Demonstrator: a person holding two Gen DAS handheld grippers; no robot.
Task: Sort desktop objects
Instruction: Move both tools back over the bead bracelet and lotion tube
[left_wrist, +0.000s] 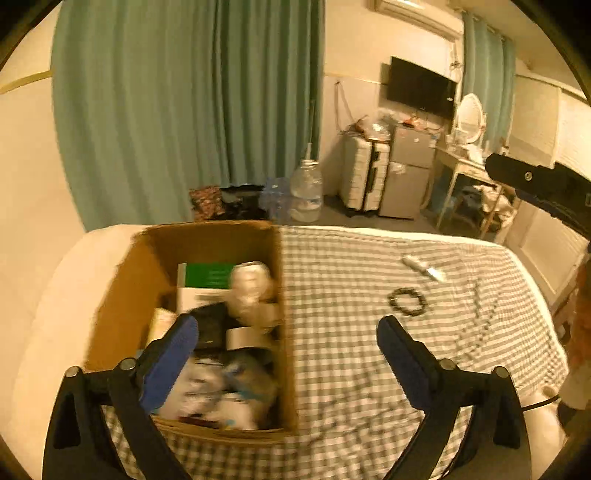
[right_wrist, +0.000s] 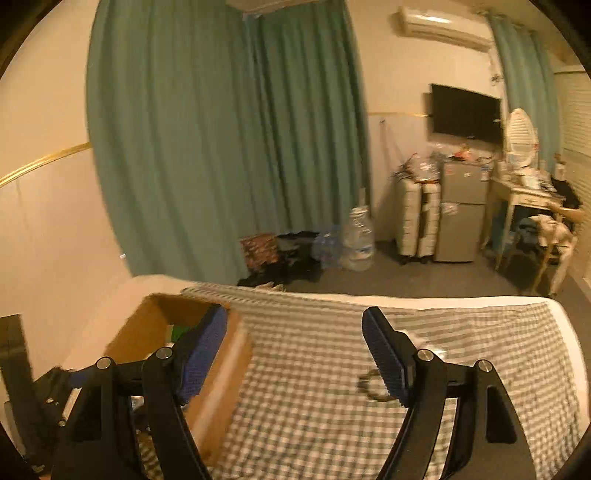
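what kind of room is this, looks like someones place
Most likely a lived-in bedroom or small studio: the work surface is a bed with a checked sheet, and beyond it stand a wall-mounted TV, a small fridge and a suitcase.

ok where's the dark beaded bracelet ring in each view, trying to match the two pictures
Left wrist view: the dark beaded bracelet ring lies right of centre on the green checked cloth, past the right finger's tip.
Right wrist view: lower right of centre, the bracelet is partly hidden behind the right finger.
Shared landmark: the open brown cardboard box, left of it.
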